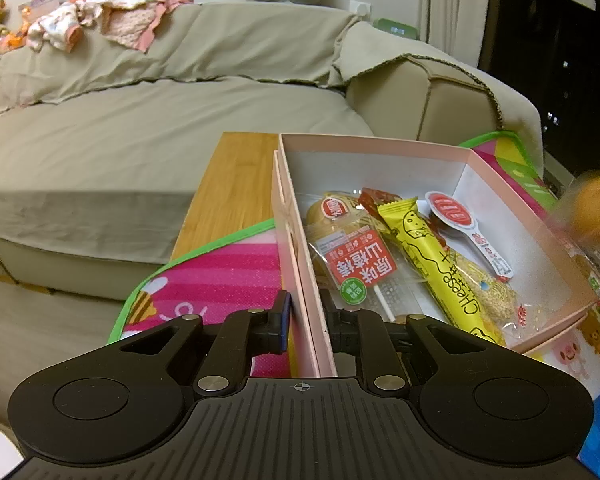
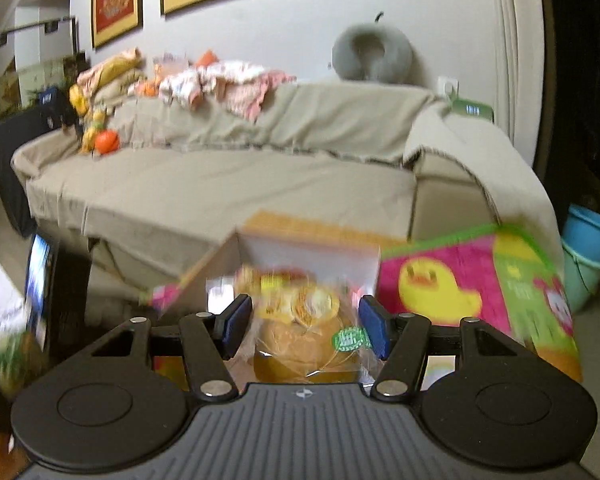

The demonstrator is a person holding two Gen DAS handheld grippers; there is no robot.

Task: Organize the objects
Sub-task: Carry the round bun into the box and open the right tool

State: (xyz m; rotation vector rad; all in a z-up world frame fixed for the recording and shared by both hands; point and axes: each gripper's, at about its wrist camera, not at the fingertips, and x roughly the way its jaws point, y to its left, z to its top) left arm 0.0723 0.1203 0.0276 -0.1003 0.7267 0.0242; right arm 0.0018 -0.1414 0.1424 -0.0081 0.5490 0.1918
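The sorting looks well under way. The shallow pink cardboard box (image 1: 380,152) ahead of the left gripper (image 1: 306,320) already holds several snacks: a long yellow cheese-stick packet (image 1: 432,256), a red-labelled hawthorn lollipop in clear wrap (image 1: 360,264), a wrapped round bun with a red sticker (image 1: 332,216) and a small sealed cup with a red-and-white spoon-shaped lid (image 1: 460,220). The left gripper is clenched on the box's near-left wall — one pad outside, one inside — steadying it on the wooden counter (image 1: 232,184).

The right gripper (image 2: 306,326) is grasping a wrapped golden bun in crinkly clear plastic (image 2: 304,340), blue pads pressing its sides, with the box just beyond and below. So at least this one is still to go in; whether more remain I cannot tell, since the right view is blurred.

Around them, a bright pink cartoon play mat with a green border (image 1: 220,280) lies beside the box, and a beige-draped sofa (image 1: 140,120) stands behind. The box's right half is free — nothing bars the drop.
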